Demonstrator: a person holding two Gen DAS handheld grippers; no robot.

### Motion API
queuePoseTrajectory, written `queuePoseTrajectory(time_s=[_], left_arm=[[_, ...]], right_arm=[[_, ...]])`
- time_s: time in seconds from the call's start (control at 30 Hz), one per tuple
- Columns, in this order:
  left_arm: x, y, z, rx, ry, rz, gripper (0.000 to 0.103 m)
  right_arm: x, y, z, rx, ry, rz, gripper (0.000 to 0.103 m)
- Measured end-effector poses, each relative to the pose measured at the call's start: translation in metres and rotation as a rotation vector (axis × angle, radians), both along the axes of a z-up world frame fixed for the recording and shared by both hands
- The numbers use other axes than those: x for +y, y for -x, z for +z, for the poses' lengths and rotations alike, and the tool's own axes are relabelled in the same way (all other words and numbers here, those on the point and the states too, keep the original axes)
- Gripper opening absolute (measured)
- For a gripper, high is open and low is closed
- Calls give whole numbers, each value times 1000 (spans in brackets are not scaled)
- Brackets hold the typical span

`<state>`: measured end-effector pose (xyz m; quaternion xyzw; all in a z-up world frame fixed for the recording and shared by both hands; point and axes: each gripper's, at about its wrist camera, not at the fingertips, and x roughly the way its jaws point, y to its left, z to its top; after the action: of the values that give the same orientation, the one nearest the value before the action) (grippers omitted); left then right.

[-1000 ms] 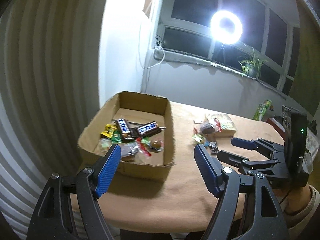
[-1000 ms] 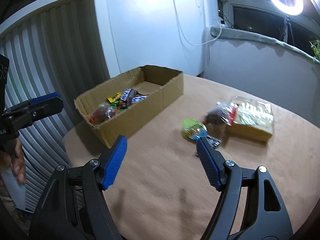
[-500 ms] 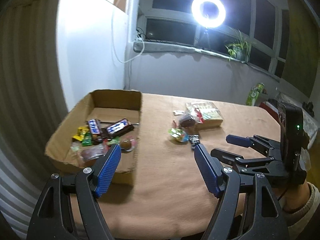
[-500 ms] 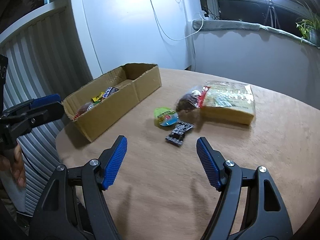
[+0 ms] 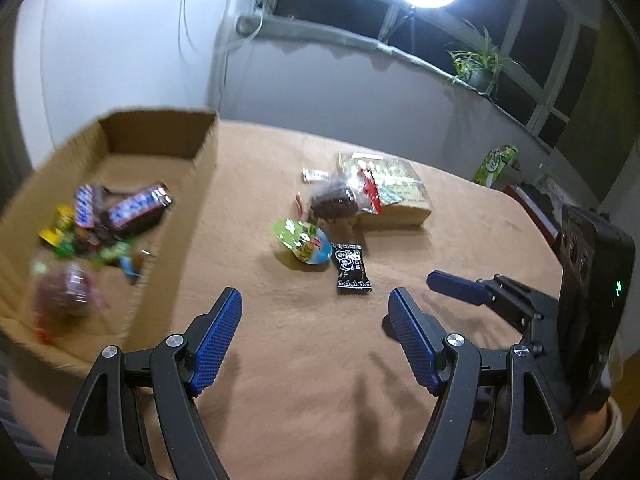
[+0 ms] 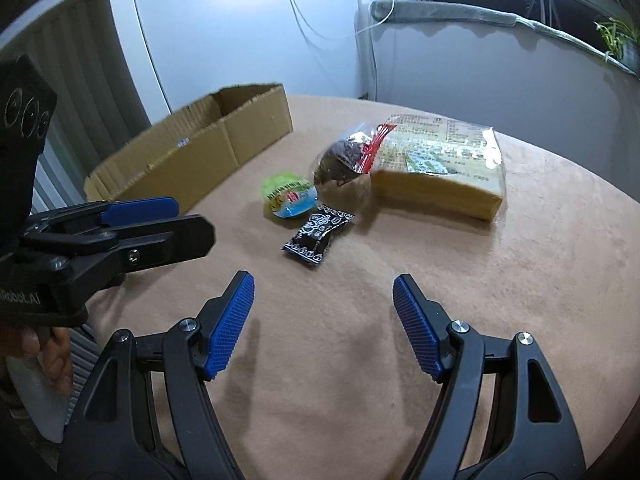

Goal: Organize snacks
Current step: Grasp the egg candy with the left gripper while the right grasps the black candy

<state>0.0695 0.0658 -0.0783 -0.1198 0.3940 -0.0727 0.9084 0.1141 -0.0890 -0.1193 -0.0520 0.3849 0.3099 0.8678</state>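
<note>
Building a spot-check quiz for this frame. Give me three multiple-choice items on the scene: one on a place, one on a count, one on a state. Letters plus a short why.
1. Where does the black candy packet lie?
A. inside the cardboard box
B. on the table, just nearer the cameras than the green-lidded cup
C. on top of the large biscuit pack

2. How many snack items lie on the table outside the cardboard box, in the right wrist view?
A. two
B. four
C. seven

3. What is the state of the right gripper?
A. open and empty
B. shut on the black packet
C. shut on the box wall

Answers:
1 B, it lies on bare tabletop beside the green-lidded cup.
2 B, packet, cup, clear bag of dark snacks, large biscuit pack.
3 A, its fingers stand apart over bare tabletop.
</note>
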Motion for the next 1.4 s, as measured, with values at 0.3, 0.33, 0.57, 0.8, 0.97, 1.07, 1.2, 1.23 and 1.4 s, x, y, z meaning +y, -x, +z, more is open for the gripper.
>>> queuePoseTrajectory(time_s=[0.3,0.33,0.57,0.8,0.97,1.07,1.2,1.23,1.4], left_arm=[[7,-8,-3,5,102,-9,76],[7,-11,-4,9,104,-10,76],[6,-33,-15,40,103,-20,76],[-11,-69,-28,90,12,-15,76],[-24,-78,-35,95,-54,-35,29],[-26,-76,-35,69,-60,-39,21],[-25,-69,-32,47,-53,-52,21],[-26,-68,-31,39,-51,-56,21],[-26,-50,-23,-5,-35,-66,21]], right_arm=[[34,-40,-1,32,75,53,74],[36,-42,-3,32,93,55,65],[21,-48,-12,59,89,67,11],[-23,-45,-14,88,9,17,11],[-29,-47,-16,98,-21,1,11],[-31,-49,-17,107,-39,0,11],[-33,-51,-17,109,-54,-12,11],[-36,-51,-16,108,-57,-15,11],[-37,-50,-14,100,-60,-30,11]])
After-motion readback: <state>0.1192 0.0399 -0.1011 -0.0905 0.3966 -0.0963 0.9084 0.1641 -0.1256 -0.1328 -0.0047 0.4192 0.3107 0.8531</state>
